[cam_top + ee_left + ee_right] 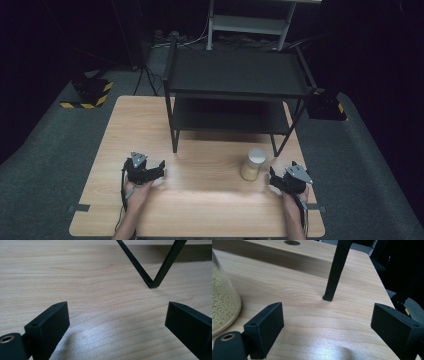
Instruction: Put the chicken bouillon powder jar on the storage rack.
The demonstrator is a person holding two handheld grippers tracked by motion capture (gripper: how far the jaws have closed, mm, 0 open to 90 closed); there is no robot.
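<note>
A clear jar (253,164) of pale grains with a white lid stands upright on the wooden table (200,200), just in front of the black two-tier shelf (235,80). My right gripper (276,179) rests on the table just right of the jar, open and holding nothing; in the right gripper view the jar (222,297) sits at the left edge, beside the left jaw, and my right gripper (327,327) stands wide. My left gripper (159,167) lies at the table's left front, open and empty. In the left gripper view my left gripper (116,322) spans bare wood.
The shelf's V-shaped right leg (152,285) meets the table ahead of the left gripper. A shelf leg (334,277) stands ahead of the right gripper. The table's right edge (382,282) is close by. A white rack (250,25) stands behind on the floor.
</note>
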